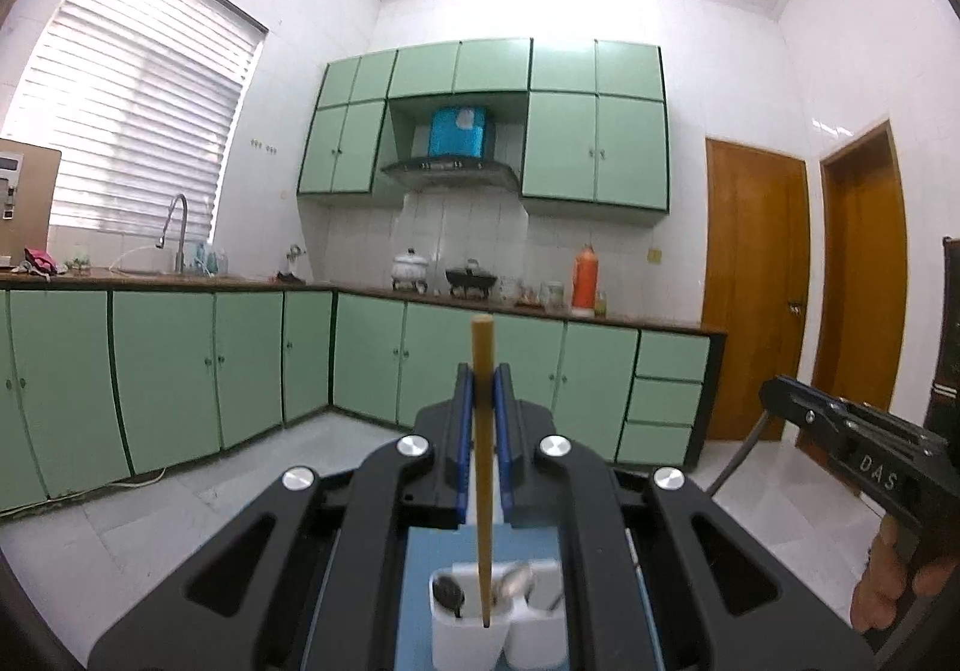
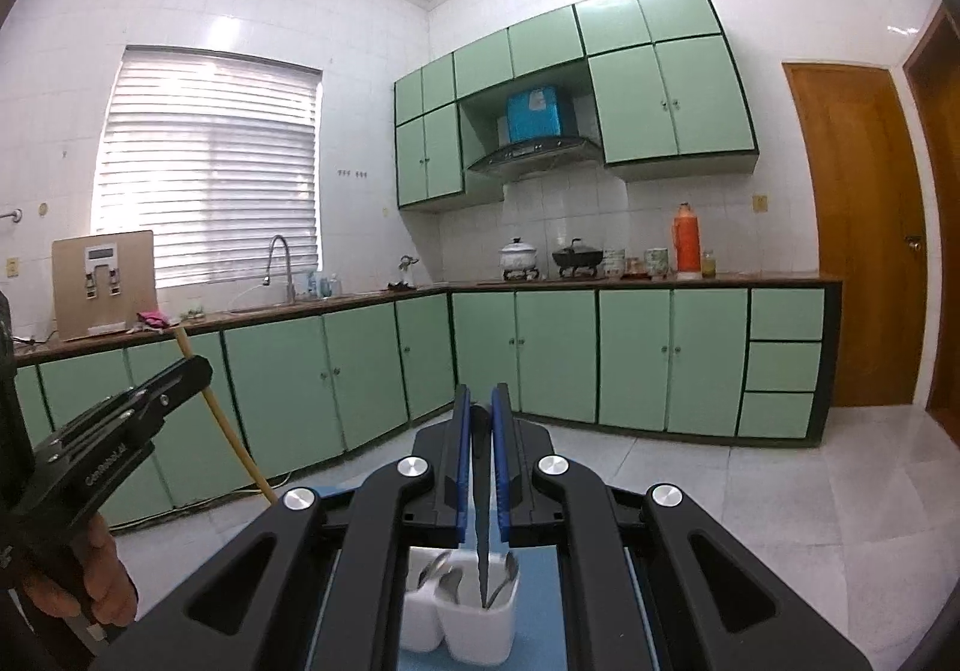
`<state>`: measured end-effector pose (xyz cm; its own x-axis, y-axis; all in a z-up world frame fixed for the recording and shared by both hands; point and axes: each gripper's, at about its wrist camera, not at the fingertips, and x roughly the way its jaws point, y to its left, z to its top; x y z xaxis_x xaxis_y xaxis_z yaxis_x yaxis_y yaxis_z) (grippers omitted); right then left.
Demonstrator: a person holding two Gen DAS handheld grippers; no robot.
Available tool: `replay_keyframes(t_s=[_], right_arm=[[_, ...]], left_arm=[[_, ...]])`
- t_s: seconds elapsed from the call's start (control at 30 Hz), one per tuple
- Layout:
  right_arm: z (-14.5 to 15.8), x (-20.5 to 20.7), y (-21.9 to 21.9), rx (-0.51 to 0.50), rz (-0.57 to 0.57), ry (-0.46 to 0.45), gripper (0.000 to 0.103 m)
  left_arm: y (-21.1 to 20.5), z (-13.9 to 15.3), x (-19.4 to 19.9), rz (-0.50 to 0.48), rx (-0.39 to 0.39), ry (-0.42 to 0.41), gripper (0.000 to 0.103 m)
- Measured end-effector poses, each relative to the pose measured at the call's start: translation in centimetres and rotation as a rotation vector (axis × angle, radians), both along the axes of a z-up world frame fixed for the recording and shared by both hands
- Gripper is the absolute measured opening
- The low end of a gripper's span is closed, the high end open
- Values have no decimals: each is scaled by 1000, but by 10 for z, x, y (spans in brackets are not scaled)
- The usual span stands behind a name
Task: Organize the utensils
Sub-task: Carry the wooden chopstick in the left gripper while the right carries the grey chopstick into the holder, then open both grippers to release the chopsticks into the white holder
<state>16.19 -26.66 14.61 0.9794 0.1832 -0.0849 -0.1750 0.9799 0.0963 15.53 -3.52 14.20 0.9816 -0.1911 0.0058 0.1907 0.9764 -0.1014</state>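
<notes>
Currently the left gripper (image 1: 483, 371) is pointing level across the kitchen, its blue-padded jaws clamping a wooden chopstick (image 1: 483, 467) between them. That chopstick is standing nearly upright, its long axis running vertically: the blunt upper end is sticking up above the fingertips against the green base cabinets (image 1: 168, 371), and the lower end is hanging down over a white utensil holder (image 1: 465, 629) below the gripper. Whether the tip is touching the holder I cannot tell. Spoons (image 1: 450, 593) are resting in the holder's compartments, and it is sitting on a blue mat (image 1: 417, 599).

Meanwhile the right gripper (image 2: 480, 407) is also pointing level, its jaws pressing together on a thin dark utensil (image 2: 482, 545), seen edge-on. Its long axis is likewise running up and down, the lower end pointing into the front compartment of the holder among the spoons; what kind of utensil it is stays unclear.

From the right wrist view, the chopstick is appearing tilted, slanting down from the left gripper. A hand (image 2: 105, 575) is gripping that tool's handle.
</notes>
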Motion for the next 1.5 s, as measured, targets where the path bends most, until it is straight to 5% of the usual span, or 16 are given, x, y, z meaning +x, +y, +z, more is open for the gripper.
replay_keyframes(t_s=[0.17, 0.83, 0.93, 1.0, 1.2, 1.27, 1.5], right_arm=[[-6, 34, -1, 8, -14, 23, 7], [-99, 105, 19, -13, -14, 242, 7], [-102, 102, 21, -15, -13, 249, 8], [-103, 99, 19, -24, -31, 246, 16], [-105, 86, 7, 3, -75, 225, 47], [-105, 78, 3, 15, -89, 213, 57], [-110, 45, 2, 10, -97, 183, 66]], left_arm=[[-14, -8, 34, 29, 9, -5, 6], [-2, -95, 113, 30, 40, 269, 13], [7, -101, 109, 36, 29, 282, 29], [13, -101, 104, 41, 14, 274, 45], [23, -99, 84, 55, 0, 254, 69], [26, -98, 76, 60, -5, 250, 76], [28, -106, 43, 67, 25, 263, 86]])
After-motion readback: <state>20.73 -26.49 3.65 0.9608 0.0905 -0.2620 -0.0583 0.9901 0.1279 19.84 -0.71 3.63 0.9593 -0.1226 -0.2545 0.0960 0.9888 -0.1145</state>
